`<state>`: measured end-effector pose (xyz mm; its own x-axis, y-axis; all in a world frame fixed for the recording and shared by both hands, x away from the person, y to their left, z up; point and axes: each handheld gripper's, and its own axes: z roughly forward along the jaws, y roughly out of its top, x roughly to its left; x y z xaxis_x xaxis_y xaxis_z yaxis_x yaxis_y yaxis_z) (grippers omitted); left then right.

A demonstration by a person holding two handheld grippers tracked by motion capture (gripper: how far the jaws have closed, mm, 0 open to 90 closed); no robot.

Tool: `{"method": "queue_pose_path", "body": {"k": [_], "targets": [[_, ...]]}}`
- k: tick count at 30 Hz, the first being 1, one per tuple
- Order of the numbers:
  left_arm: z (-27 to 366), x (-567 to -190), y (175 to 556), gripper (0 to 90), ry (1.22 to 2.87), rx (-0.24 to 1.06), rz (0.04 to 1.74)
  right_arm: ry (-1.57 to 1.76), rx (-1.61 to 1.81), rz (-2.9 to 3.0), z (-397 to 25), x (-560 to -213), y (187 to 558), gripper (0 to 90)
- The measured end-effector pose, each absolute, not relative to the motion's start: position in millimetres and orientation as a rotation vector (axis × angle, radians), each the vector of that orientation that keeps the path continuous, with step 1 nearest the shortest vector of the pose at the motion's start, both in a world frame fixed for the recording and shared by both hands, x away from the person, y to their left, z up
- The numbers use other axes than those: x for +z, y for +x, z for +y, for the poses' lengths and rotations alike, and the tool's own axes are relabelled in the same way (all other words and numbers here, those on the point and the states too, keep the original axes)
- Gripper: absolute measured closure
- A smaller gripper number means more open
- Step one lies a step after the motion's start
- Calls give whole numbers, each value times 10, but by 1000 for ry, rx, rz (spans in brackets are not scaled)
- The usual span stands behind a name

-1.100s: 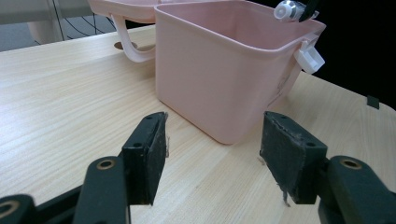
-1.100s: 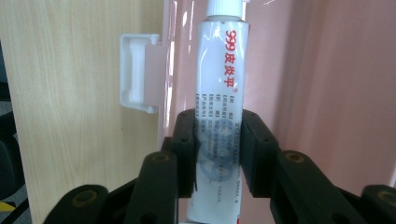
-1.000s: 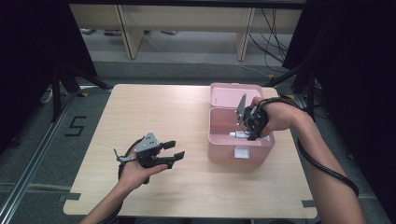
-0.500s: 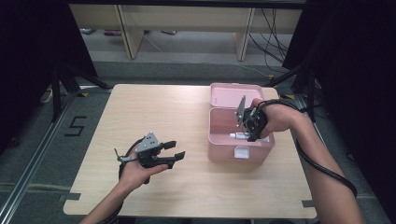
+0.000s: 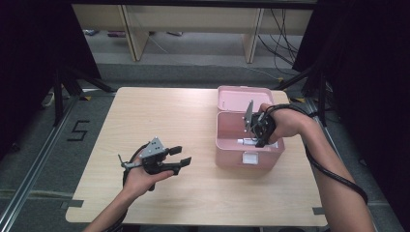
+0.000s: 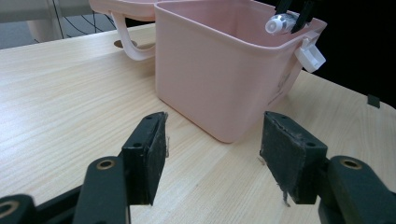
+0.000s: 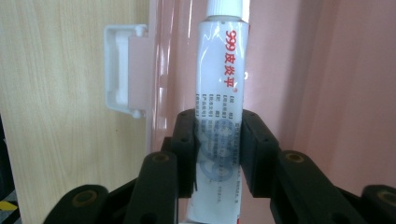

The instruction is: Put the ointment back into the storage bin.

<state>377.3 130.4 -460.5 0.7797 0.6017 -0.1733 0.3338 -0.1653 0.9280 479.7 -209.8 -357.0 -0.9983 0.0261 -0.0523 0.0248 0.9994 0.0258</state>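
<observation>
A pink plastic box stands open at the table's right, its lid folded back behind it. My right gripper reaches down over the box's front rim, shut on a white ointment tube with red lettering. The tube lies level across the box's opening, and its white cap pokes above the pink rim. My left gripper hovers over the table left of the box, open, its pads bare and pointed at the box wall.
The box's white latch hangs on its front wall, right beside the tube. A curved pink handle rests behind the box. Bare wooden tabletop spreads to the left. Black cables trail from both grippers.
My right gripper has sunk slightly with the tube toward the box opening. The left gripper has stayed where it was.
</observation>
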Motion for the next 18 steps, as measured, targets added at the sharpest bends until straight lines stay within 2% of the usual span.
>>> {"method": "queue_pose_path", "body": {"k": [18], "targets": [[1299,-4619,3767,401,1772,278,732,7,15,3078,-2129,-3660,4841,707]]}}
